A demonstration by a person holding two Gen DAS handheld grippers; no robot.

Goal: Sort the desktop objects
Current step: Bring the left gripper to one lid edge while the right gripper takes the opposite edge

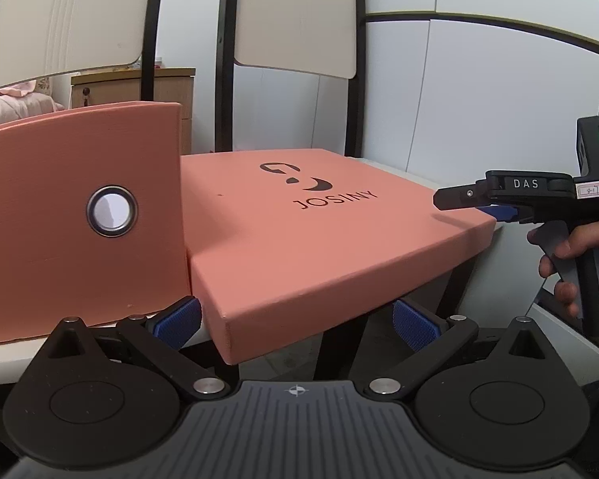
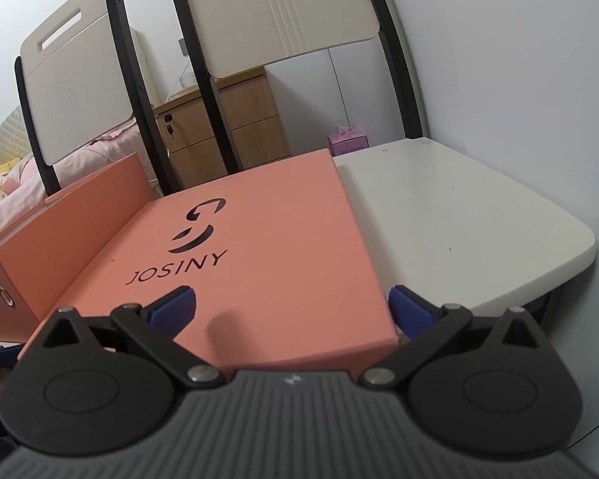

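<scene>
The flat JOSINY lid (image 2: pixel 259 247) is lying on the bench (image 2: pixel 459 215), overhanging its edge, right beside the box base (image 1: pixel 80 215). Both hand-held grippers, left (image 1: pixel 295 319) and right (image 2: pixel 291 307), are sitting released around its corners. I'd clamp evenly and lift level.

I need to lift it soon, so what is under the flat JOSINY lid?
The JOSINY lid rests on the white table, its near corner overhanging the edge. Anything beneath the lid is hidden.
</scene>
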